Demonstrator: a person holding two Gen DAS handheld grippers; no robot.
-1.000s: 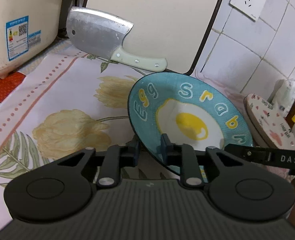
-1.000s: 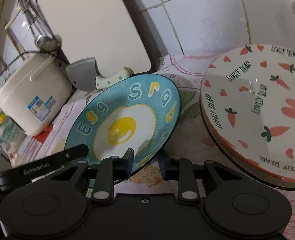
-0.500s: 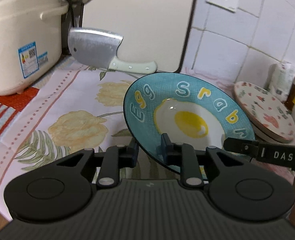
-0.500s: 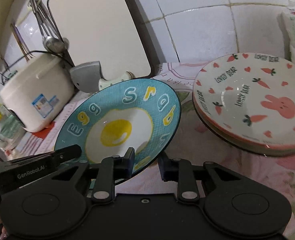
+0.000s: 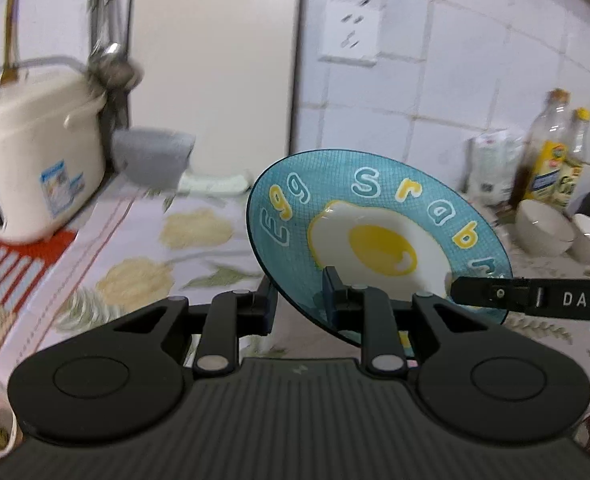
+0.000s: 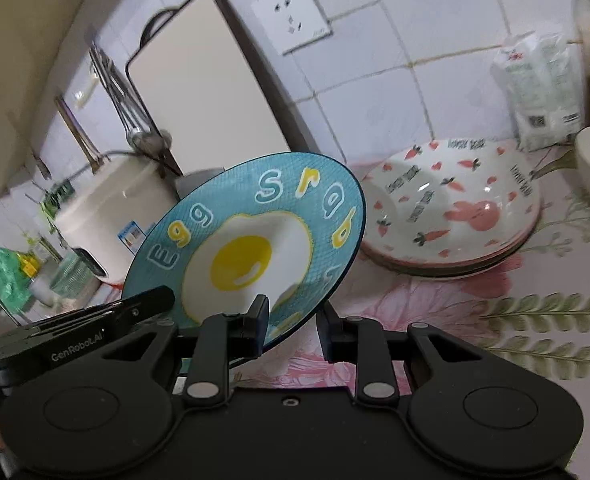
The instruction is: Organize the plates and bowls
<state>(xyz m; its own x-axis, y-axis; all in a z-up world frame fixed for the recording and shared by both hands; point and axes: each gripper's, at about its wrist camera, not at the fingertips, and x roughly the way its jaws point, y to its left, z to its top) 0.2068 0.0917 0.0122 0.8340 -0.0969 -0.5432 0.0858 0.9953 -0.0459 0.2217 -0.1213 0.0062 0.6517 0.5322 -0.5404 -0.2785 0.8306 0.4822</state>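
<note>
A blue plate [image 5: 375,240] painted with a fried egg and letters hangs tilted above the floral counter, held at its near rim from both sides. My left gripper [image 5: 299,300] is shut on the plate's lower left edge. My right gripper [image 6: 295,322] is shut on the same plate [image 6: 247,240] at its lower right edge. A stack of white plates with pink rabbits and carrots [image 6: 455,208] lies on the counter to the right. Two white bowls [image 5: 543,228] stand further right, near the bottles.
A cream rice cooker [image 5: 35,172] stands at the left, with a cleaver [image 5: 151,156] and an upright cutting board [image 5: 215,60] against the tiled wall. Oil bottles [image 5: 555,152] and a white bag [image 6: 539,88] stand at the back right. A wall socket [image 6: 291,20] sits above the counter.
Both grippers have lifted the blue plate up and drawn back from the wall. More of the counter, the rabbit plates and the bowls now shows.
</note>
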